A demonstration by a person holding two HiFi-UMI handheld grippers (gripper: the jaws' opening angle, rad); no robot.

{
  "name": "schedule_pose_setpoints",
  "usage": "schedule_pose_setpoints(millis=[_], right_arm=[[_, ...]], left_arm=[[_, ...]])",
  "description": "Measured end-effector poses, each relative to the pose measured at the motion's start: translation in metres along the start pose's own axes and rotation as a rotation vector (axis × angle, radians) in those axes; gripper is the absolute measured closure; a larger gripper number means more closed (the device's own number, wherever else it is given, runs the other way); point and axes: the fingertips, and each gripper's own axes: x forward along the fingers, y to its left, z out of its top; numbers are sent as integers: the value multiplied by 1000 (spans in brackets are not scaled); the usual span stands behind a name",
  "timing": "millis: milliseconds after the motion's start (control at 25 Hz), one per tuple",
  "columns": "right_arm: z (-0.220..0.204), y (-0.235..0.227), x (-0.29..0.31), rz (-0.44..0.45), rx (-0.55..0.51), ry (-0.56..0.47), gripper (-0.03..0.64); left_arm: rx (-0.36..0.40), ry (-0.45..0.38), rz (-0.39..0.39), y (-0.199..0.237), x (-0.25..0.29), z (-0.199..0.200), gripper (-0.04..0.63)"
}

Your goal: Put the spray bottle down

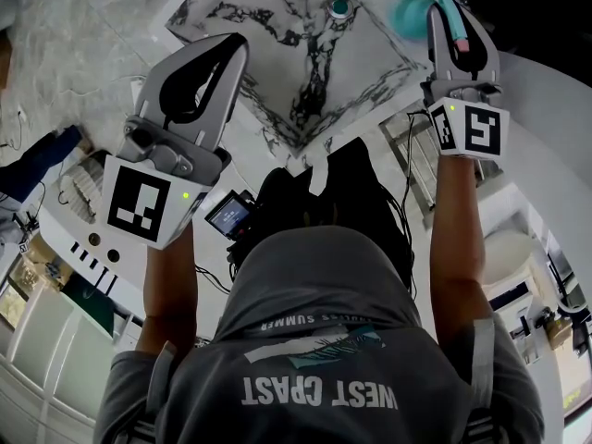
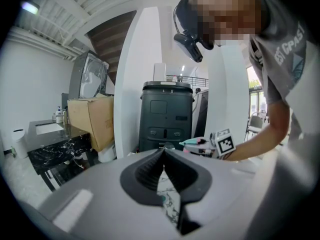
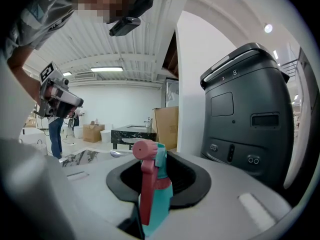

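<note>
The right gripper, at one o'clock, clamped the spray bottle by the marble table; the left gripper, at eleven o'clock, had its jaws together, empty.

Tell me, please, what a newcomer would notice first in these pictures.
The teal spray bottle with its pink trigger stands out, clamped in the right gripper over the right corner of the white marble table. The left gripper hovers empty over the table's left edge, jaws together. A tall dark grey machine looms in the background of both gripper views.
</note>
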Motion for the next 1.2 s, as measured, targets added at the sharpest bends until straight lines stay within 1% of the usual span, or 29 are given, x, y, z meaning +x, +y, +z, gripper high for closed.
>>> schedule_pose_setpoints(millis=[280, 480, 600, 760, 880, 1200], right_arm=[[-10, -1, 1, -5, -3, 37, 508], [-10, 0, 3, -4, 1, 50, 428], [-9, 3, 2, -3, 3, 54, 346], [-5, 6, -2, -11, 2, 61, 301], [4, 5, -9, -21, 0, 50, 284], [45, 1, -40, -94, -38, 1, 284]], left_arm=[[-2, -4, -9, 1, 1, 0, 592], [6, -12, -10, 1, -5, 2, 592], [11, -15, -9, 1, -11, 3, 592], [18, -24, -1, 1, -21, 6, 592], [23, -33, 4, 0, -29, 11, 592], [43, -73, 10, -7, -55, 26, 592]])
